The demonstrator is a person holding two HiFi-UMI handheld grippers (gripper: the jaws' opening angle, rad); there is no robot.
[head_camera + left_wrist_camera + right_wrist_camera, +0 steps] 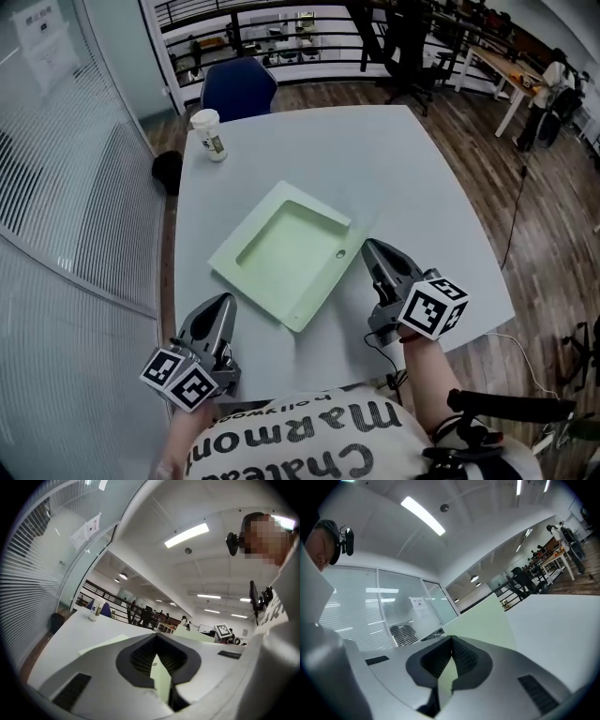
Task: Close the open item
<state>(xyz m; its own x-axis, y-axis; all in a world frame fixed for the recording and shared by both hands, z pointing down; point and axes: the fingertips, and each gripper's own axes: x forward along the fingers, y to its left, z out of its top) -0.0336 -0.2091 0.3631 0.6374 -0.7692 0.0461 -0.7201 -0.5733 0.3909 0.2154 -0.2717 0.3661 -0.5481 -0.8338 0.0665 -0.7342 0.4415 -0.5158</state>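
An open office with a wood floor and a ribbed glass wall on the left surrounds a pale grey counter. A flat pale-green case lies at the middle of the counter, turned diagonally, with a shallow recessed panel facing up and a small catch on its right edge. It looks shut, lying flat. A paper cup stands at the far left corner, with a blue chair just beyond it.

The left tongs sit at the near left of the counter, close to the case's near-left edge but apart from it. Their tips are pressed together with nothing between them. The right tongs point at the case's right edge, just beside the catch. Their tips also meet on nothing, and whether they touch the case cannot be told.
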